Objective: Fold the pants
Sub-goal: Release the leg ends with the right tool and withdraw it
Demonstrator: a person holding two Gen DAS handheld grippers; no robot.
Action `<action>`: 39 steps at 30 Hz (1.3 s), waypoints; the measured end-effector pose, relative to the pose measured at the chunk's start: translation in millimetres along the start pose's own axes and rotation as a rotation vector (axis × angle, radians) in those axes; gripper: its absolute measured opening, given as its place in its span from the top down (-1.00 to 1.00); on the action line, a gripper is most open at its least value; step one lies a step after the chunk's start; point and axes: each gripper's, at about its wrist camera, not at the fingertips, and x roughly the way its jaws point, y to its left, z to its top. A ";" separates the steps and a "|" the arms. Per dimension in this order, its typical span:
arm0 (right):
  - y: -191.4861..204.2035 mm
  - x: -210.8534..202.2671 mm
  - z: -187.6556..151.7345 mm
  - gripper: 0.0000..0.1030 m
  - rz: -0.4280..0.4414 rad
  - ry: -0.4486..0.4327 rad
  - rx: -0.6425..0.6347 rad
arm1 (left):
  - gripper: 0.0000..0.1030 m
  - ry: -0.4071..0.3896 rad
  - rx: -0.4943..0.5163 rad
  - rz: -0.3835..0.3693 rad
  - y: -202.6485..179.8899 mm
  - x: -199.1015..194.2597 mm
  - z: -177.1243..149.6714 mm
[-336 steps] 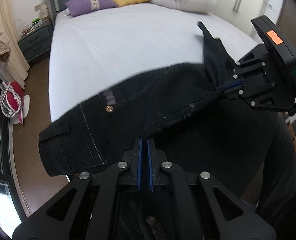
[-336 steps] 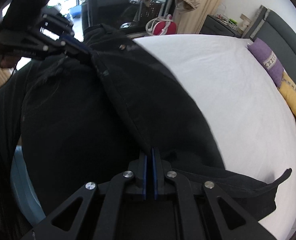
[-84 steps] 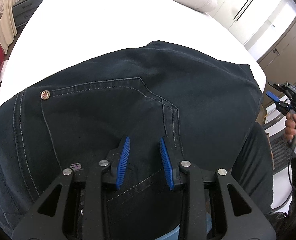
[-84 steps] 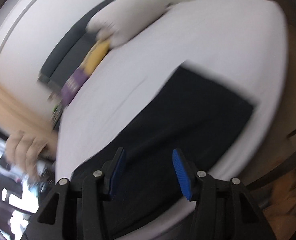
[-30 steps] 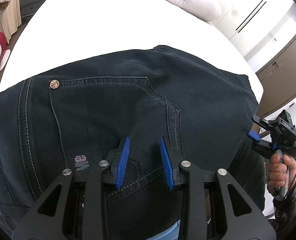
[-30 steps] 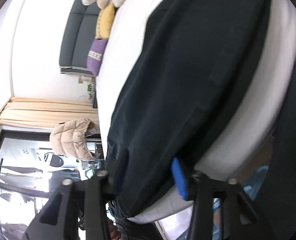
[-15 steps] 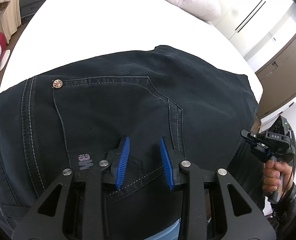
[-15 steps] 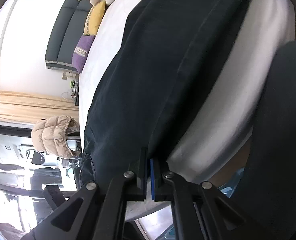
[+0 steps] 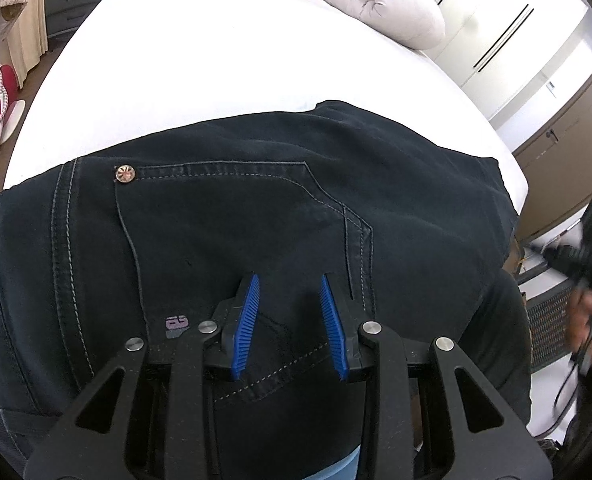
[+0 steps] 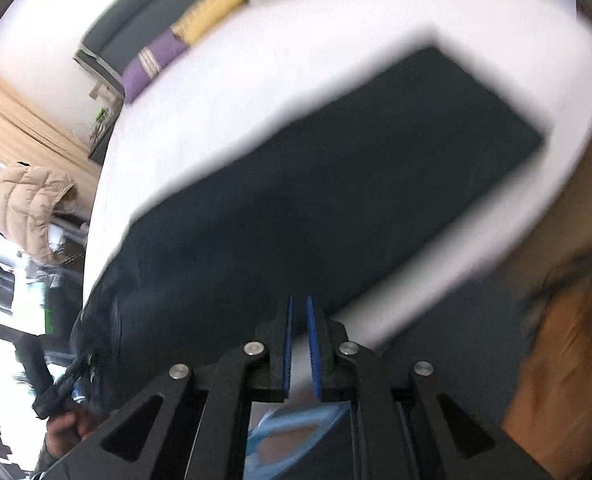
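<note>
Fingers (image 9: 250, 322) apart above pants (image 9: 256, 216)

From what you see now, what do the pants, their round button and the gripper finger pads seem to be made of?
The pants: probably black denim, matte, with pale contrast stitching around the pocket. The round button: apparently metal, coppery, with a shiny patterned face. The pads of the left gripper: blue and ribbed, likely rubber or soft plastic; the pictures cannot settle which.
</note>
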 end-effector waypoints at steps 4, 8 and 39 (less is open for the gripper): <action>4.5 12.8 65.7 0.80 0.087 -0.015 -0.042 | 0.41 0.002 0.006 0.008 -2.3 1.7 0.4; 4.5 80.8 102.6 0.80 0.103 0.150 -0.092 | 0.41 0.007 0.003 0.012 -3.7 3.5 2.5; -122.8 67.6 111.9 1.00 -0.111 -0.166 0.102 | 0.41 -0.038 0.009 0.070 6.8 -8.5 -2.1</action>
